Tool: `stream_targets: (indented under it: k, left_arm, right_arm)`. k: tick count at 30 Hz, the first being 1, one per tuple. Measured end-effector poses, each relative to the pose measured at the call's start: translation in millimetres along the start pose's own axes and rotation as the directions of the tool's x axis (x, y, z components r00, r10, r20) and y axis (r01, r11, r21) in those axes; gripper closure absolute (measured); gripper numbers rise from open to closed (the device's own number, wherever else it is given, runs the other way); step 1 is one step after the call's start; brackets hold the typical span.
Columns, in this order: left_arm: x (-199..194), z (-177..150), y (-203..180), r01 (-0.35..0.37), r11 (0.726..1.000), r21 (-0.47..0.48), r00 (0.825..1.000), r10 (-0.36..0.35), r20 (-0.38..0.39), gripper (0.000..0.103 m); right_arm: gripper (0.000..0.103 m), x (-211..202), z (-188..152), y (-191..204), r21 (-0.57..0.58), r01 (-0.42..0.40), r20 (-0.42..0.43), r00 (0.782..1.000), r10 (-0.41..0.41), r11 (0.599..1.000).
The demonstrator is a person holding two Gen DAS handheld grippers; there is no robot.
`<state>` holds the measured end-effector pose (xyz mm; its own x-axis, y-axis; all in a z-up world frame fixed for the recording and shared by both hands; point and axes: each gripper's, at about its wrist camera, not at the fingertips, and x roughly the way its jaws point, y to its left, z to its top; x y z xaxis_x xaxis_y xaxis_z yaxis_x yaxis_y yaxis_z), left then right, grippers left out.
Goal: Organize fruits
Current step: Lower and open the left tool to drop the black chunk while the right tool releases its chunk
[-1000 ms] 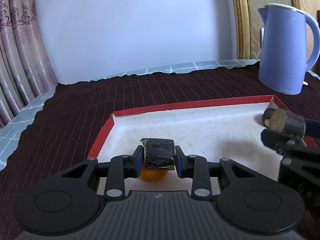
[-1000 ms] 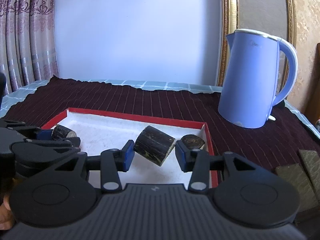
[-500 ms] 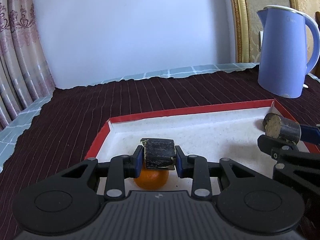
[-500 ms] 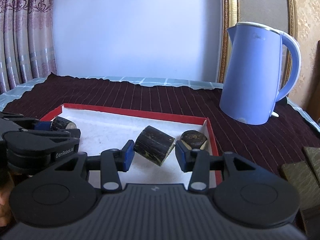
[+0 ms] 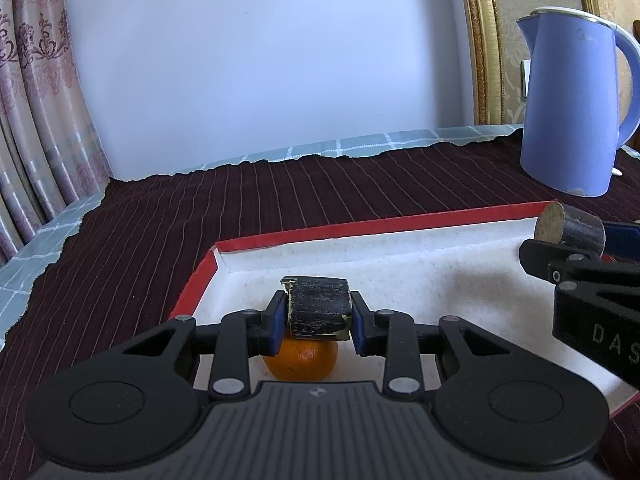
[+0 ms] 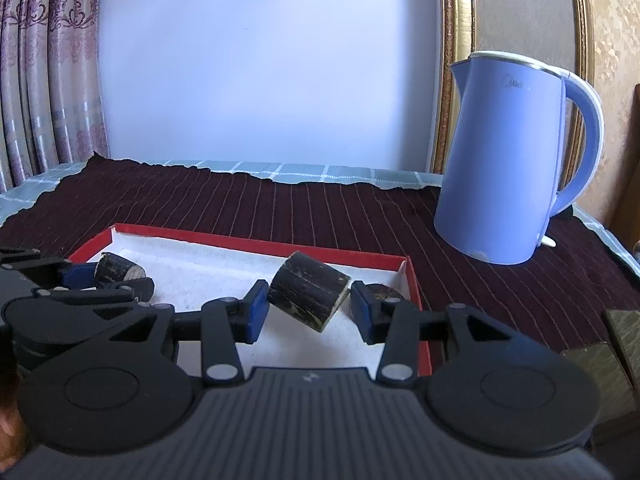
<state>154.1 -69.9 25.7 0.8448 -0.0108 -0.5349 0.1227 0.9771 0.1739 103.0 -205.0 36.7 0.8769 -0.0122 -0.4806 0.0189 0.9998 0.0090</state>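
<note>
My left gripper is shut on a dark sugarcane piece and holds it above an orange that lies in the red-rimmed white tray. My right gripper is shut on a second dark sugarcane piece, tilted, over the tray's right part. A third dark piece lies in the tray's right corner behind the right finger. The right gripper's piece shows in the left wrist view; the left gripper's piece shows in the right wrist view.
A blue electric kettle stands on the dark striped cloth behind the tray at right. Olive-brown blocks lie at the far right edge. Curtains hang at the left, a white wall behind.
Both grippers have risen slightly with their pieces, still over the tray. More of the orange shows under the left gripper's piece.
</note>
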Motion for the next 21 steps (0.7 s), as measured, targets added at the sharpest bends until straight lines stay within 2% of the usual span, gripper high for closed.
stream_targets:
  k: [21]
  left_arm:
    - [13, 9, -1, -0.003, 1.000, -0.015, 1.000, 0.002, -0.013, 0.072]
  right_arm:
    - [0.061, 16, 3, -5, 0.029, 0.026, -0.011, 1.000, -0.025, 0.999]
